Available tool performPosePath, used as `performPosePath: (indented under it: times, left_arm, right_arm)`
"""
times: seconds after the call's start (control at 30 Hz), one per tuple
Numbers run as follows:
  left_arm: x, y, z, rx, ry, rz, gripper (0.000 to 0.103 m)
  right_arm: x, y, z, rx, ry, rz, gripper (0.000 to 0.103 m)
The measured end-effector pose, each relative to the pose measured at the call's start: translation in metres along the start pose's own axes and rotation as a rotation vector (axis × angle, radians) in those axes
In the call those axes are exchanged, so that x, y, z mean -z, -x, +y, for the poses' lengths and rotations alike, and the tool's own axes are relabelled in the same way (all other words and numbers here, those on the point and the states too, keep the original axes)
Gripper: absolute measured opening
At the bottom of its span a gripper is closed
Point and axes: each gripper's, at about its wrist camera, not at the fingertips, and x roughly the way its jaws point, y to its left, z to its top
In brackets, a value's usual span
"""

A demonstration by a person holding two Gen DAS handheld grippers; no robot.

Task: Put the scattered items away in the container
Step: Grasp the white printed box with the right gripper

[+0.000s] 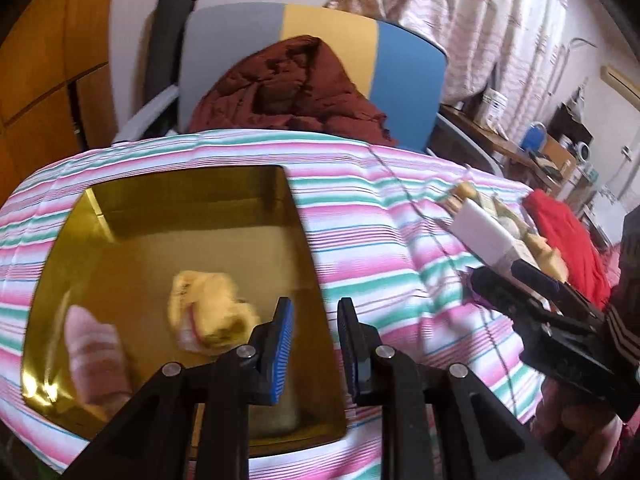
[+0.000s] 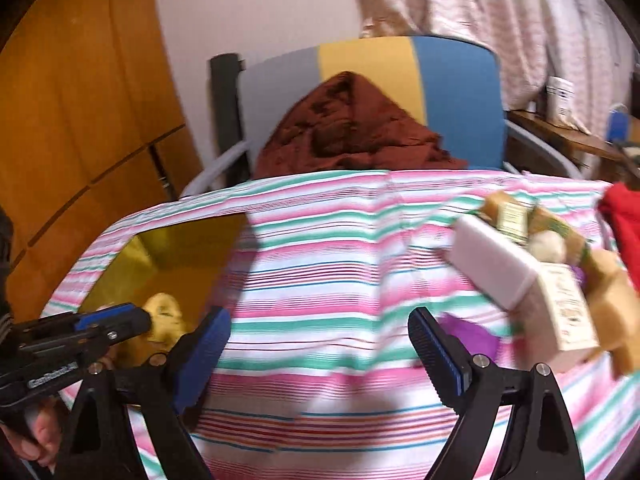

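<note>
Both grippers hold nothing: left gripper point(image 1: 314, 344) narrow above the gold tin point(image 1: 180, 200), right gripper point(image 2: 320, 354) wide over the striped cloth point(image 2: 320, 248). Only the left view shows the yellow toy point(image 1: 210, 312) and pink sock point(image 1: 94, 356) inside. Boxes point(image 2: 532, 280) lie right; chair point(image 2: 460, 92) behind.

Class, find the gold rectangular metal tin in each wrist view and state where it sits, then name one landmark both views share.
Left wrist view: the gold rectangular metal tin fills the lower left, just beyond the left gripper.
Right wrist view: the tin lies at the left edge, partly behind the left gripper.
Shared landmark: the grey, yellow and blue chair back.
</note>
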Motion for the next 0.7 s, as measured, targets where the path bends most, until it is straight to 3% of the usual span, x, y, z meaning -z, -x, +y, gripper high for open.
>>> performPosePath:
  times: [0.3, 0.7]
  left_arm:
    - [-0.002, -0.018, -0.061, 0.072, -0.095, 0.041, 0.022]
    - [0.006, -0.048, -0.111, 0.115, -0.161, 0.129, 0.023]
  right_arm:
    - [0.002, 0.019, -0.080, 0.161, -0.110, -0.017, 0.089]
    - [0.007, 0.037, -0.116, 0.305, -0.085, -0.076, 0.089]
